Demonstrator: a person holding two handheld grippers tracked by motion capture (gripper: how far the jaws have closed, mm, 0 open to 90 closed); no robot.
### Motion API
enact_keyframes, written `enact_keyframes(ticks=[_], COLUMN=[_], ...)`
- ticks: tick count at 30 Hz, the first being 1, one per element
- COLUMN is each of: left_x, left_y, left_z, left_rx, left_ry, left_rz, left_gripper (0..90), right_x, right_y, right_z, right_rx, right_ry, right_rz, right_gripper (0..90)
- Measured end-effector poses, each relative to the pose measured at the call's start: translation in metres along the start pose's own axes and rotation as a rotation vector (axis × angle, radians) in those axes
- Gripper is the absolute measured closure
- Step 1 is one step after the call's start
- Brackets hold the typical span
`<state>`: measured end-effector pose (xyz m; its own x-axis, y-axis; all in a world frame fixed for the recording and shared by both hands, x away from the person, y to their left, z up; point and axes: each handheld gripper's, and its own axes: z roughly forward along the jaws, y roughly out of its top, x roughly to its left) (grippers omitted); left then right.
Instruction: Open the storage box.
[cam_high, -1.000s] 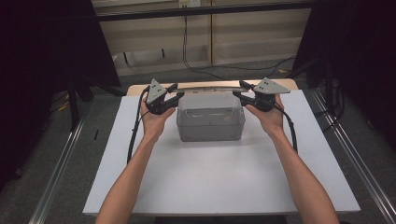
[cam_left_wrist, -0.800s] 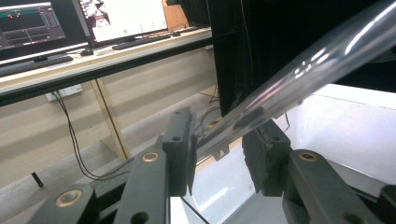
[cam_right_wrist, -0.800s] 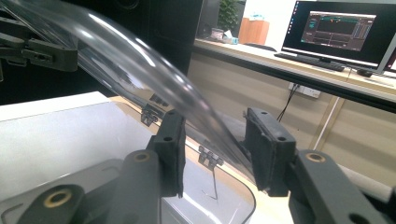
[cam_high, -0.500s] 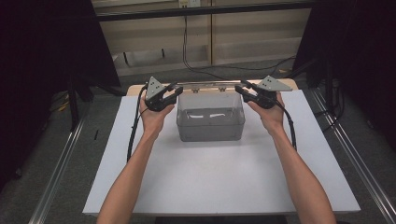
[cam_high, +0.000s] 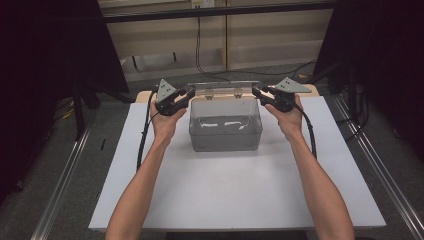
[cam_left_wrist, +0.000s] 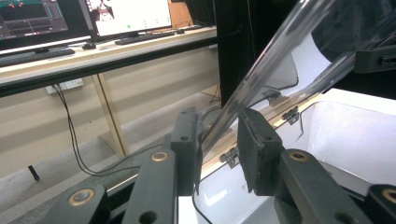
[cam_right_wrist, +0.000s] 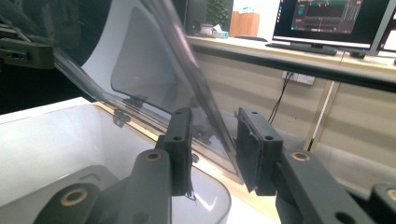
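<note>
Clear lid (cam_high: 224, 89) raised further than a second ago, swung up on its rear hinges above the transparent box (cam_high: 225, 125) at the back middle of the white tabletop (cam_high: 225, 190).

Left hand-held gripper (cam_high: 184, 95) and right hand-held gripper (cam_high: 259, 92) straddling the lid's side edges, jaws parted with the panel between them; firm pinch impossible to confirm. Probably an opening step, near done. Seen from the gripper views but not from above: hinges (cam_left_wrist: 281, 106) and the lid's steep tilt (cam_right_wrist: 187, 60).
</note>
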<state>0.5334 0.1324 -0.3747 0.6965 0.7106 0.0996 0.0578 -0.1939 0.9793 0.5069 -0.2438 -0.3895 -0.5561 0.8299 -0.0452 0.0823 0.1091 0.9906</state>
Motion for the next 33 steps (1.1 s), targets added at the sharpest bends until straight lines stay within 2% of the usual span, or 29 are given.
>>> enact_keyframes(ticks=[3, 7, 18, 24, 33], left_x=[0.001, 0.004, 0.008, 0.011, 0.014], left_y=[-0.002, -0.004, -0.002, -0.002, -0.003], left_z=[0.002, 0.006, 0.009, 0.012, 0.020], left_rx=[0.000, 0.005, 0.015, 0.010, 0.017], left_ry=[-0.002, 0.004, 0.013, 0.025, 0.040], left_rz=[0.002, -0.009, -0.007, -0.006, -0.025], left_gripper=[69.2, 70.8, 74.1, 76.2, 77.1], right_x=[-0.003, -0.004, -0.008, -0.010, -0.013], right_y=[-0.003, -0.003, -0.001, -0.001, 0.004], right_z=[0.002, 0.006, 0.010, 0.013, 0.020], right_rx=[-0.004, -0.001, -0.015, -0.025, -0.020], right_ry=[0.005, 0.007, 0.011, 0.002, -0.012], right_rz=[0.028, 0.027, 0.048, 0.066, 0.069], right_gripper=[66.4, 68.2, 69.0, 69.8, 69.9])
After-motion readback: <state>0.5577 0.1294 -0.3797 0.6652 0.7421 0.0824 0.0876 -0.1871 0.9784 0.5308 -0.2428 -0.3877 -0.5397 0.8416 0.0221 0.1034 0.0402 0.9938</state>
